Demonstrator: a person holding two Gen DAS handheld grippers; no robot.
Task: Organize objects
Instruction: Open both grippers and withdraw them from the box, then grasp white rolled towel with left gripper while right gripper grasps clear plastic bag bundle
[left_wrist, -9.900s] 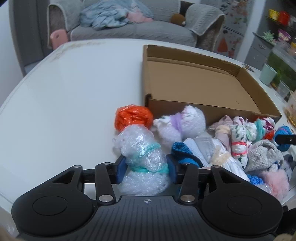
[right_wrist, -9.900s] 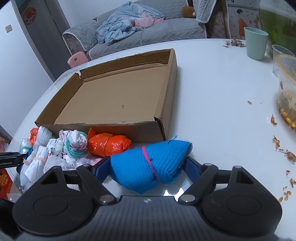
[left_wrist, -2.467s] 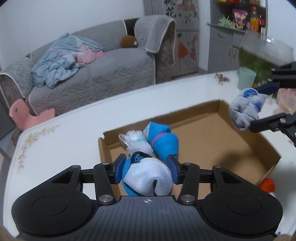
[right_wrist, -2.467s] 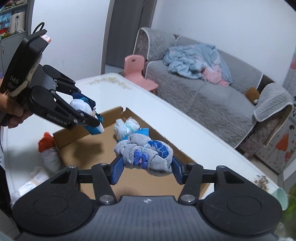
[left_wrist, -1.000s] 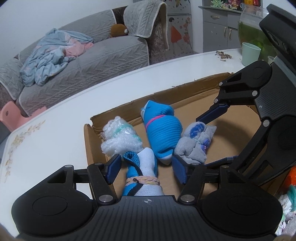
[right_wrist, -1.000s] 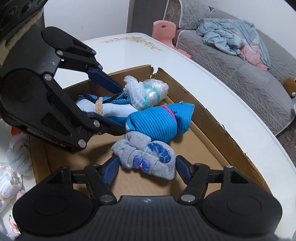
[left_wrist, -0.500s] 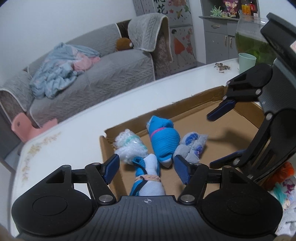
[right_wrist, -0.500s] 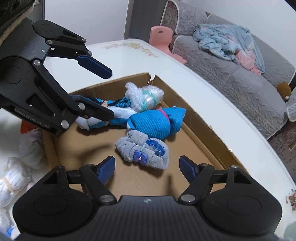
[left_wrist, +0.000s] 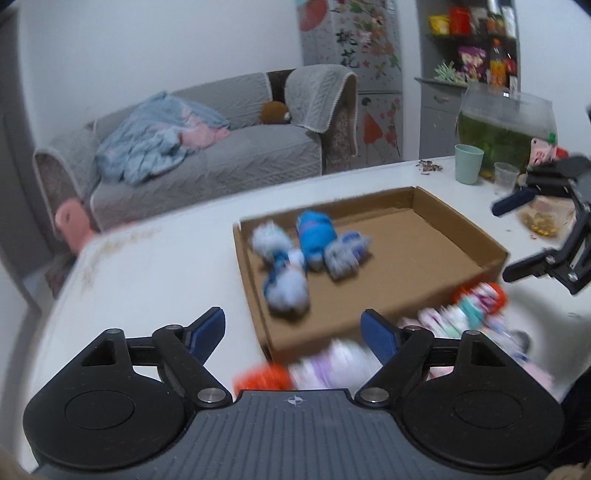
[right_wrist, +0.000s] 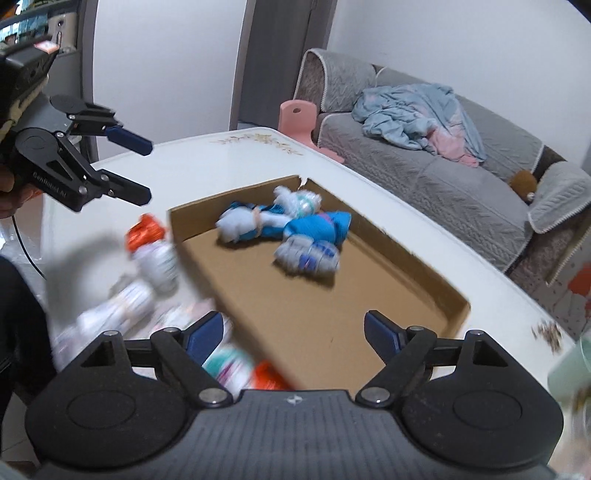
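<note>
Both grippers stand clear above the table (left_wrist: 155, 266) with jaws opening and nothing between them: the left gripper (left_wrist: 293, 332) hangs over the near edge of the cardboard box (left_wrist: 461, 236), the right gripper (right_wrist: 293, 330) over its other side. Four bundles lie together in the box toward 11 o'clock in the left view: a blue bundle (left_wrist: 314, 234), a grey bundle (left_wrist: 345, 254), a white-and-blue bundle (left_wrist: 286, 284) and a bubble-wrap bundle (left_wrist: 267, 238). The step in hand appears to be the return to the loose pile (left_wrist: 476, 306) outside the box at 4 o'clock; it goes best if each gripper takes one bundle by its middle, jaws spread wide. A second earlier, each gripper sat low in the box around its bundle; both bundles now lie released.
</note>
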